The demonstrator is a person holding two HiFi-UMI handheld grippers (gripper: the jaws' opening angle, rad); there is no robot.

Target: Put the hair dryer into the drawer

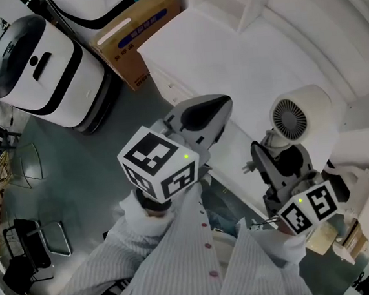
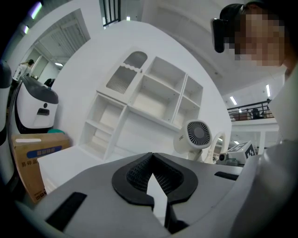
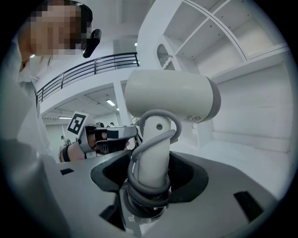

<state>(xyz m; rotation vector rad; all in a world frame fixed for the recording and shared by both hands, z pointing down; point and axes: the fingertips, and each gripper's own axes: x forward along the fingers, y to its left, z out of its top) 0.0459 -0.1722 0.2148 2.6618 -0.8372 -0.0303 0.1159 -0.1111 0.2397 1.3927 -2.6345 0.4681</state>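
Observation:
The white hair dryer is held upright over the white desk at the right, its round grille facing me. My right gripper is shut on its handle, which has the grey cord wound around it; the barrel lies across above the jaws. My left gripper hovers at the desk's front edge, left of the dryer, jaws shut with nothing between them. In the left gripper view the hair dryer shows at the right. I see no open drawer.
A white shelf unit with several compartments stands at the back of the desk. A cardboard box and a white-and-black machine stand on the grey floor to the left. Striped sleeves fill the bottom of the head view.

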